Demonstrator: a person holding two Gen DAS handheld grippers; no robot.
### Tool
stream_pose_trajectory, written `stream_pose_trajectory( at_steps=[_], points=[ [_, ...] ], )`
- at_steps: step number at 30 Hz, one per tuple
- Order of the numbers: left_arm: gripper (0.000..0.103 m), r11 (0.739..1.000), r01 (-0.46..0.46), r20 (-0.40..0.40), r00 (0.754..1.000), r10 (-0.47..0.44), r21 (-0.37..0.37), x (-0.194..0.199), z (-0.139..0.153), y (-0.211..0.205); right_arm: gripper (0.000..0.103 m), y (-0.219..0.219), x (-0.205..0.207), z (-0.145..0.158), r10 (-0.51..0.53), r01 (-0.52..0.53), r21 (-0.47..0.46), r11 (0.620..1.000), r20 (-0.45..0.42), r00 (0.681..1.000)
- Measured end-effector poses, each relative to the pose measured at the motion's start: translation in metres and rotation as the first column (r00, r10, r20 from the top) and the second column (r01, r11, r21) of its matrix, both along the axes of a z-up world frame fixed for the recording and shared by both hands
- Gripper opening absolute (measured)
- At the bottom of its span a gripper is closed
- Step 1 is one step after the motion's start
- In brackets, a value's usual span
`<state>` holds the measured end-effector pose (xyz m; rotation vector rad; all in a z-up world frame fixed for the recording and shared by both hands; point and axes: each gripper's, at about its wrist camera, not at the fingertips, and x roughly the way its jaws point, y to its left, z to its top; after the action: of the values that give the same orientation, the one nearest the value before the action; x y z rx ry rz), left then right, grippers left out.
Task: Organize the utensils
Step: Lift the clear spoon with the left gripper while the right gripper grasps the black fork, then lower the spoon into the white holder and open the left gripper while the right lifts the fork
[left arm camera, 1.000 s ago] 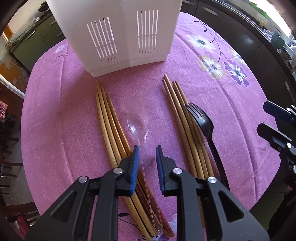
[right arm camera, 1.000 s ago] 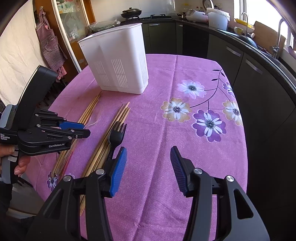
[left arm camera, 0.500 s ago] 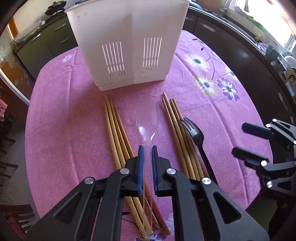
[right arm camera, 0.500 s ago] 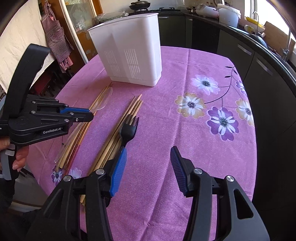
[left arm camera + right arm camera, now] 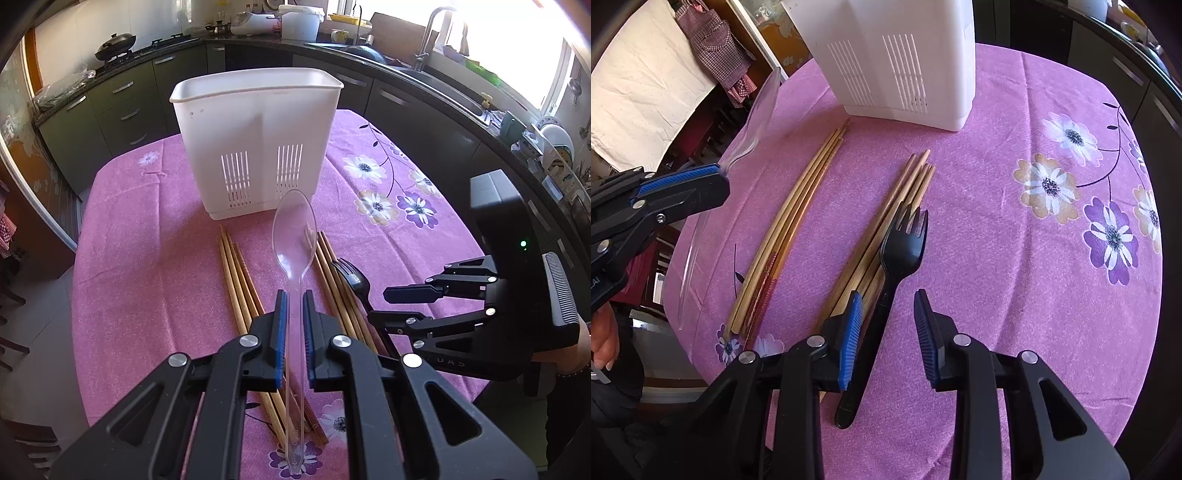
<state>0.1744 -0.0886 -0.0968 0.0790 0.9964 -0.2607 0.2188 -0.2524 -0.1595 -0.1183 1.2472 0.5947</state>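
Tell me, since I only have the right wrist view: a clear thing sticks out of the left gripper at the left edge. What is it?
Observer: A clear plastic spoon, clamped by its handle in the left gripper, bowl pointing away.
Operator: Is the white holder already filled?
Observer: Its rim shows from the left wrist; nothing sticks out above the holder.
Operator: How is my right gripper placed?
Observer: From the side, the right gripper points down over the black fork, jaws closing, not yet pressing it.
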Motion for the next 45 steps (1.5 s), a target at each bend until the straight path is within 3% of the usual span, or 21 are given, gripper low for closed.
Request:
stream_pose_trajectory(
  at_steps=[6, 14, 23, 33, 40, 42, 45],
  points=[
    [0.009, 1.0, -0.003, 0.021, 1.0, 0.003, 0.002, -0.005, 0.003, 0.004, 0.025, 0.01, 0.005, -0.007, -0.002, 0.004, -0.07, 0.998, 0.02, 1.0],
    [0.009, 1.0, -0.002, 0.029, 1.0, 0.002, 0.002, -0.007, 0.005, 0.005, 0.024, 0.023, 0.009, -0.011, 0.009, -0.007, -0.079, 0.997, 0.026, 1.0],
    [0.009, 1.0, -0.008, 0.029, 1.0, 0.008, 0.005, -0.006, 0.004, 0.008, 0.004, 0.015, 0.003, -0.012, -0.005, 0.005, -0.016, 1.0, 0.028, 1.0],
    [0.009, 0.999, -0.031, 0.037, 0.999, 0.031, -0.012, 0.001, 0.01, 0.014, 0.003, -0.009, -0.004, 0.004, -0.047, 0.042, 0.053, 0.998, 0.085, 0.995],
    [0.009, 0.992, -0.06, 0.185, 0.98, 0.08, -0.11, 0.01, 0.066, 0.027, 0.003, -0.033, -0.017, 0.038, -0.105, 0.077, 0.168, 0.983, 0.165, 0.981],
    [0.009, 0.986, -0.063, 0.265, 0.959, 0.102, -0.153, 0.013, 0.09, 0.031, 0.003, -0.042, -0.021, 0.048, -0.135, 0.092, 0.206, 0.974, 0.203, 0.97],
    [0.009, 0.976, -0.071, 0.406, 0.901, 0.151, -0.206, 0.022, 0.124, 0.037, 0.003, -0.053, -0.026, 0.057, -0.173, 0.108, 0.267, 0.958, 0.233, 0.957]
  ],
)
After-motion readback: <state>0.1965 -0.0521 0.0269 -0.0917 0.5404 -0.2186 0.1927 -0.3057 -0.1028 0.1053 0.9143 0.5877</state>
